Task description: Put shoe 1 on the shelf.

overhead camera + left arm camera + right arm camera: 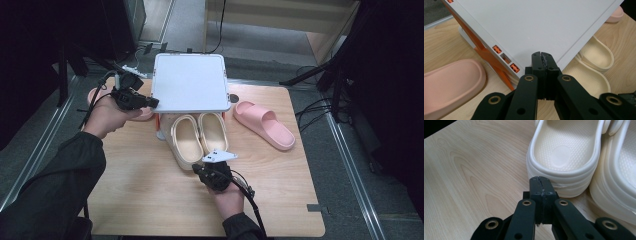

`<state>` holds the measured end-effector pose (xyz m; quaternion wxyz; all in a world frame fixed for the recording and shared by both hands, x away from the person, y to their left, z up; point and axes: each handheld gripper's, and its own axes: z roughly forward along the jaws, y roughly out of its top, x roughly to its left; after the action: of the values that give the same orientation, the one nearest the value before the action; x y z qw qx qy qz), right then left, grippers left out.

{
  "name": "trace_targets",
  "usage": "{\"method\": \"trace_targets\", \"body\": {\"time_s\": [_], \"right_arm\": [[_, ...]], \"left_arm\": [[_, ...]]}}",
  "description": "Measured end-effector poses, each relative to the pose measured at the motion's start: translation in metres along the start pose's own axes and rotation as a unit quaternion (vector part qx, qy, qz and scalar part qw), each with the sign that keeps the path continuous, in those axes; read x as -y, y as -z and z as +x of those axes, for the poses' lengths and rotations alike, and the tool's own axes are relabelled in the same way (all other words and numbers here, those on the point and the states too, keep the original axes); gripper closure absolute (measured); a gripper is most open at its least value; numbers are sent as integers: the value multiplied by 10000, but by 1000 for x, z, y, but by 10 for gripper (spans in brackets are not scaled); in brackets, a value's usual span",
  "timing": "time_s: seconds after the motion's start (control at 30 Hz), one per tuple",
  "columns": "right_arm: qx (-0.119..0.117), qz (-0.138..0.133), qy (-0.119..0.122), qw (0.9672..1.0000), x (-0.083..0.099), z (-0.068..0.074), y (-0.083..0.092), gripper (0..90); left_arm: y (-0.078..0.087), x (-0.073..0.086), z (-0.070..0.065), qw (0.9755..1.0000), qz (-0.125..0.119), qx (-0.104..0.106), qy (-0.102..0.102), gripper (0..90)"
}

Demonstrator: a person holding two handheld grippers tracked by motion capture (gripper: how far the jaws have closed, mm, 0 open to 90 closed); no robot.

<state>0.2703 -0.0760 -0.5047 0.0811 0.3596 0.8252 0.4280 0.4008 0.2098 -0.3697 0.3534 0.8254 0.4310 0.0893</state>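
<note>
On the wooden worktop (150, 195) a pair of cream clogs (199, 137) stands side by side, toes tucked under a white shelf board (189, 82) raised on orange legs (496, 63). The right claw (216, 161) sits at the near end of the clogs with its jaws pressed fully together and nothing between them; in the right gripper view its tip lies just at the heel rim of one cream clog (564, 152), though contact cannot be told. The left claw (154, 102), likewise closed and empty, points at the board's near left corner. One pink slide (263, 124) lies to the right of the board, another pink slide (449, 85) at its left, beside the left claw.
</note>
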Motion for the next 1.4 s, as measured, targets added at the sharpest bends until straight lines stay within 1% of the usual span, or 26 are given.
{"method": "trace_targets", "body": {"time_s": [0.03, 0.1, 0.17, 0.23, 0.27, 0.33, 0.53, 0.63, 0.67, 0.7, 0.73, 0.77, 0.8, 0.83, 0.87, 0.9, 0.93, 0.97, 1.0, 1.03, 1.07, 1.13, 1.17, 1.23, 1.27, 1.4], "right_arm": [[51, -26, 82, 10000, 0, 0, -3, 900], [40, 0, 108, 9999, -2, -1, -6, 900], [41, 10, 101, 9999, -2, -2, -8, 900], [13, 10, 32, 10000, -6, -3, -12, 900], [13, 10, 32, 10000, -6, -3, -12, 900], [-8, 22, 11, 10000, -11, -2, -15, 900], [-41, 150, 117, 9998, -27, 3, -32, 900], [15, 174, 189, 9997, -33, 6, -42, 900], [23, 165, 170, 9997, -34, 7, -45, 900], [72, 129, 199, 9997, -37, 7, -51, 900], [72, 129, 199, 9997, -37, 7, -51, 900], [42, 53, 255, 9997, -39, 7, -54, 900], [89, 13, 340, 9994, -40, 8, -56, 900], [214, 6, 400, 9990, -43, 9, -62, 900], [214, 6, 400, 9990, -43, 9, -62, 900], [253, -60, 306, 9992, -47, 6, -66, 900], [253, -60, 306, 9992, -47, 6, -66, 900], [251, -69, 224, 9994, -50, 4, -69, 900], [275, -135, 152, 9994, -56, 1, -74, 900], [322, -112, 116, 9993, -60, 1, -77, 900], [322, -112, 116, 9993, -60, 1, -77, 900], [309, -121, 30, 9994, -71, -1, -85, 900], [309, -121, 30, 9994, -71, -1, -85, 900], [357, -90, -2, 9993, -79, -2, -94, 900], [390, -78, 0, 9992, -81, -3, -96, 900], [388, -126, -68, 9991, -84, -6, -101, 900]], "left_arm": [[0, 0, 0, 10000, 5, -4, -10, 896], [0, 0, 0, 10000, 10, -12, -10, 896], [0, 0, 0, 10000, 12, -12, -7, 895], [0, 0, 0, 10000, 15, 13, 71, 895], [0, 0, 0, 10000, 15, 13, 71, 895], [0, -1, 0, 9999, 25, 16, 119, 896], [0, -1, 0, 9999, 41, 14, 106, 895], [0, -1, 0, 9999, 45, 26, 98, 895], [0, -1, 0, 9999, 47, 27, 100, 895], [0, -1, 0, 9999, 41, 38, 109, 895], [-1, -1, -1, 9999, 21, 30, 138, 895], [-1, -1, 0, 9999, 22, 38, 126, 895], [-1, 0, 0, 9999, 8, 49, 126, 896], [-1, 0, 1, 9999, 2, 69, 134, 895], [-1, 0, 1, 9999, 2, 69, 134, 895], [-1, 0, 1, 9999, -4, 83, 143, 895], [-1, 0, 1, 9999, -4, 83, 143, 895], [-1, 0, 1, 9999, -2, 87, 144, 895], [0, 0, 1, 9999, 7, 90, 129, 895], [0, 0, 1, 9999, 10, 85, 120, 895], [0, 0, 1, 9999, 10, 85, 120, 895], [0, 0, 1, 9999, 6, 103, 114, 895], [0, 0, 1, 9999, 6, 103, 114, 895], [0, 1, 1, 9999, -2, 103, 117, 895], [0, 1, 1, 9999, 2, 105, 104, 895], [0, 1, 1, 9999, -2, 109, 96, 895]]}}
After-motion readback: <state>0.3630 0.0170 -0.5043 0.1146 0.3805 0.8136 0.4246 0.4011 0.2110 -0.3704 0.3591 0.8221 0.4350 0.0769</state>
